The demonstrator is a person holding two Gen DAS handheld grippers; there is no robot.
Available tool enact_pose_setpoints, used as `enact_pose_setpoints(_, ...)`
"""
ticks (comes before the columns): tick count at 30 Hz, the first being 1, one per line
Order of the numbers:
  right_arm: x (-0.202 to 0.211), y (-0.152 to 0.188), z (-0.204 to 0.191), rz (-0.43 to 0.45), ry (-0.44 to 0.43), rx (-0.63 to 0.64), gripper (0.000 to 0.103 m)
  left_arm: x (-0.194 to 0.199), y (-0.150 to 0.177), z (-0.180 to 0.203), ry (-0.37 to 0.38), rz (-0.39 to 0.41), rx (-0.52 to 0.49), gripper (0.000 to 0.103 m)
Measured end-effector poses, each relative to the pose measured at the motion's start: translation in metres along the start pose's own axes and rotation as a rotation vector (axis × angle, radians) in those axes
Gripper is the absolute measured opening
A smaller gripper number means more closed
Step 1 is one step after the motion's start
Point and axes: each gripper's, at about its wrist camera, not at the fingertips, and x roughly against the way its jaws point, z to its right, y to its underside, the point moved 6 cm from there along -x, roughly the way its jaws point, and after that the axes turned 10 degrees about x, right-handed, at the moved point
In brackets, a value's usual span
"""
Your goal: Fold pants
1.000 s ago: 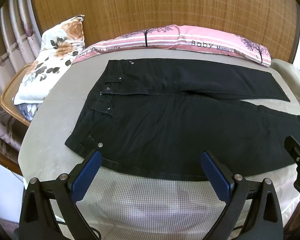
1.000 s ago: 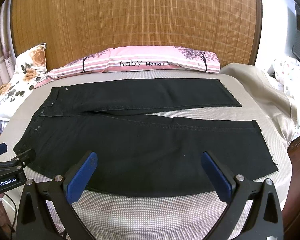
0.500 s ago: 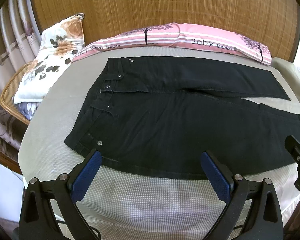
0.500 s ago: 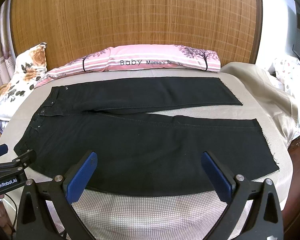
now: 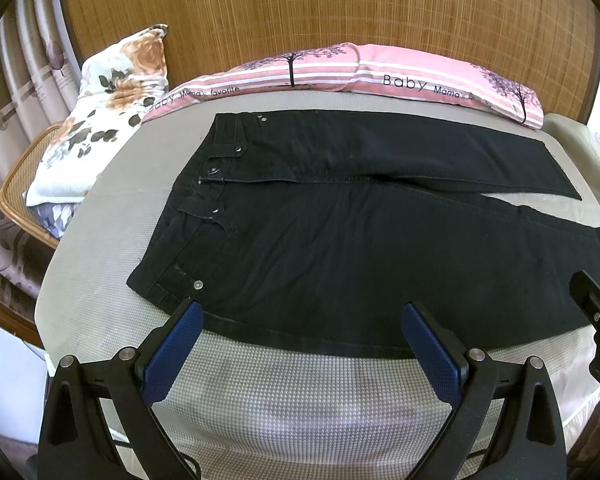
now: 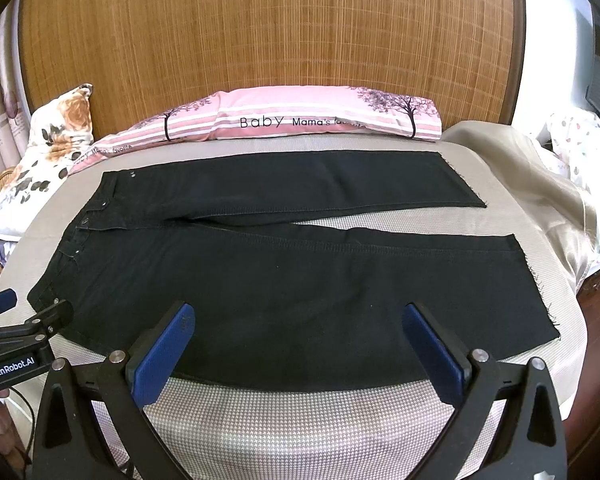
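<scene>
Black pants point(image 5: 340, 232) lie flat on the bed, waistband at the left, both legs spread to the right; they also show in the right wrist view point(image 6: 284, 272). My left gripper point(image 5: 302, 316) is open and empty, hovering over the near edge by the waist. My right gripper point(image 6: 298, 316) is open and empty over the near leg's front edge. The left gripper's tip point(image 6: 40, 320) shows at the left of the right wrist view; the right gripper's body point(image 5: 596, 312) shows at the right of the left wrist view.
The bed point(image 5: 300, 400) has a checked grey cover. A pink striped pillow point(image 5: 380, 76) lies along the wooden headboard, a floral pillow point(image 5: 100, 120) at the left. A beige blanket point(image 6: 520, 184) is bunched at the right. A wicker chair point(image 5: 16, 196) stands left.
Both grippers have drifted slightly forward and up over the pants' near edge. The pants have not moved.
</scene>
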Motion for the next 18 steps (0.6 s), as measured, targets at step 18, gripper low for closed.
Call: enact_pose_setpoints(18,-0.0061,0.0025,-0.0053,-0.013,-0.020,0.005,0.103,-0.0058,-0.0041,0.0029,-0.002,-0.017,0.001,0.099)
